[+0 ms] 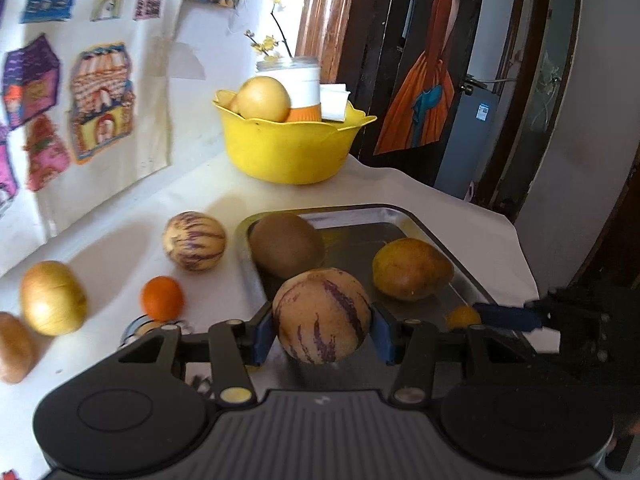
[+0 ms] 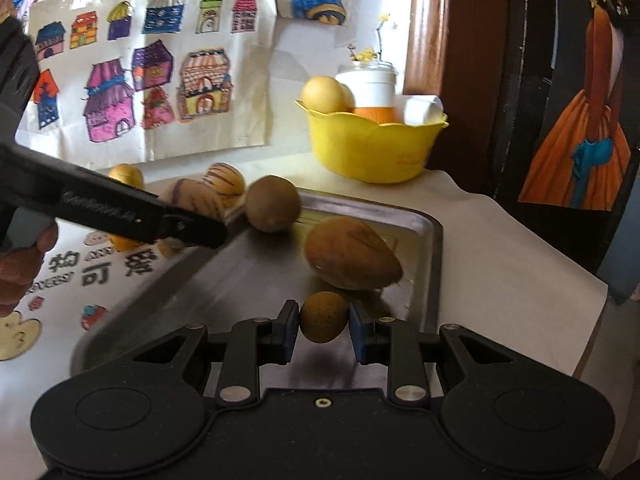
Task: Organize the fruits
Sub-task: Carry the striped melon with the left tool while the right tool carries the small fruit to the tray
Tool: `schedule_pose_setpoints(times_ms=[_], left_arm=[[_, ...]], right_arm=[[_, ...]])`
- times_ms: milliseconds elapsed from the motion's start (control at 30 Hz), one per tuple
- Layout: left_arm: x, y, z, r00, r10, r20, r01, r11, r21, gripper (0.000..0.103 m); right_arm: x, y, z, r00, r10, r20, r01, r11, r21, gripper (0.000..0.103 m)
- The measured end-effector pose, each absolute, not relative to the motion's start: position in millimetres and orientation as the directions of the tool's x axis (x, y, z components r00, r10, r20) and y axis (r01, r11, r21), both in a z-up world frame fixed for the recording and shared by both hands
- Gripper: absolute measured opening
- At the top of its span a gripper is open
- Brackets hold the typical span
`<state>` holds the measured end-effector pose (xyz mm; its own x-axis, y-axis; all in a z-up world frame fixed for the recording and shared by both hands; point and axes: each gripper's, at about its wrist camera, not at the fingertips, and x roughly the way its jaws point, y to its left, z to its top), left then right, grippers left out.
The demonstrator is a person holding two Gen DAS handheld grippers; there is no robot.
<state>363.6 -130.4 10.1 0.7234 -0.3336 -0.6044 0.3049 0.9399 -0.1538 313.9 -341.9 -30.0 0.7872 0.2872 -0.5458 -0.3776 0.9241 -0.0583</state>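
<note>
A purple-striped pepino melon (image 1: 323, 316) hangs above the steel tray's (image 1: 436, 240) near edge. On the tray lie a kiwi (image 1: 286, 244) and a mango (image 1: 412, 269); a small brown fruit (image 2: 323, 317) hovers over it.

A kiwi (image 1: 286, 243) and a mango (image 1: 412, 274) lie in the tray (image 1: 436, 224). Behind it stands the bowl (image 1: 288, 148); left on the desk (image 1: 120, 240) lies an orange (image 1: 162, 298).

White table (image 1: 472, 236) — tray (image 1: 436, 232), bowl (image 1: 288, 148), fruit
</note>
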Motion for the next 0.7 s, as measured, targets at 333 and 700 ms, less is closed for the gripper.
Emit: schedule_pose_setpoints(times_ms=[333,700], left_arm=[[389,-153,-7,0.713,-0.309,-0.63,0.283,0.948,-0.145,0.054],[398,-158,-17,0.699,-0.292,-0.652,0.262,0.954,-0.146,0.054]], right_arm=[[323,-352,-39,0.786,0.282,-0.55,-0.38,0.922,-0.071,0.029],[325,-354,-42,0.785,0.285,-0.549,-0.379,0.924,-0.062,0.029]])
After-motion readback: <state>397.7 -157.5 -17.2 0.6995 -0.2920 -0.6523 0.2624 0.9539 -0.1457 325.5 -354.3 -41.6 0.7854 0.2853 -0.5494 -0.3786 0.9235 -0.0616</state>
